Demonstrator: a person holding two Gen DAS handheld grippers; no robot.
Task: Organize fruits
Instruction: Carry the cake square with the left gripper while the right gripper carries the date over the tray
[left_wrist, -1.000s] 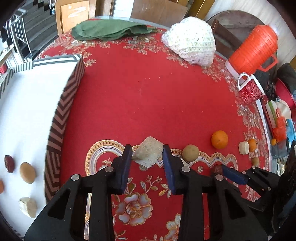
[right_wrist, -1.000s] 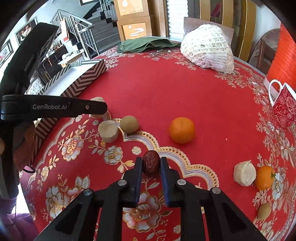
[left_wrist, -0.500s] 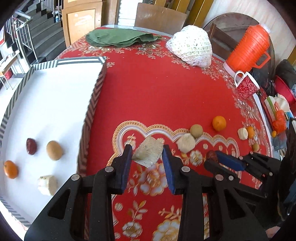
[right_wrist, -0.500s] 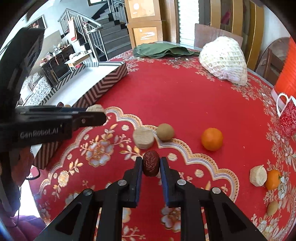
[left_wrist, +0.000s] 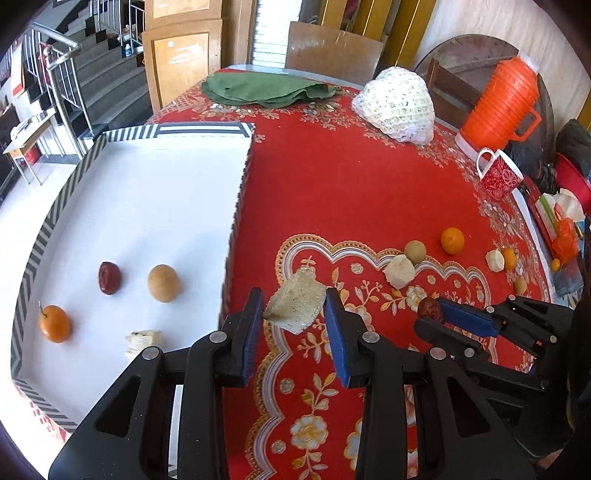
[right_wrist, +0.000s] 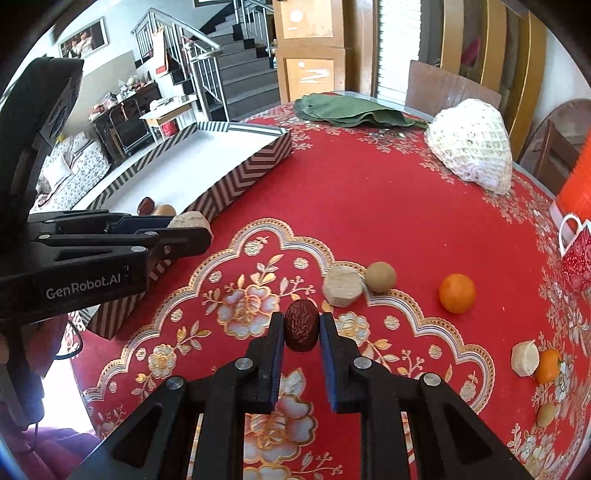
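Observation:
My left gripper (left_wrist: 293, 315) is shut on a pale sugarcane chunk (left_wrist: 297, 308), held above the red tablecloth just right of the striped box's wall (left_wrist: 236, 206). My right gripper (right_wrist: 301, 330) is shut on a dark red date (right_wrist: 301, 325), held above the cloth; it also shows in the left wrist view (left_wrist: 430, 310). In the box lie a date (left_wrist: 109, 277), a tan round fruit (left_wrist: 163, 283), a small orange (left_wrist: 54, 324) and a pale chunk (left_wrist: 142, 339). On the cloth lie a pale chunk (right_wrist: 342, 286), a tan fruit (right_wrist: 380, 277) and an orange (right_wrist: 457, 293).
At the right edge lie another pale chunk (right_wrist: 524, 359), a small orange (right_wrist: 548, 365) and a tan fruit (right_wrist: 546, 413). A white net bundle (left_wrist: 395, 105), green cloth (left_wrist: 266, 88), orange thermos (left_wrist: 498, 107) and red mug (left_wrist: 498, 177) stand at the back.
Both grippers have lifted and drawn back towards the left with their loads. The left gripper with the sugarcane chunk now sits beside the box wall, and more of the box interior shows.

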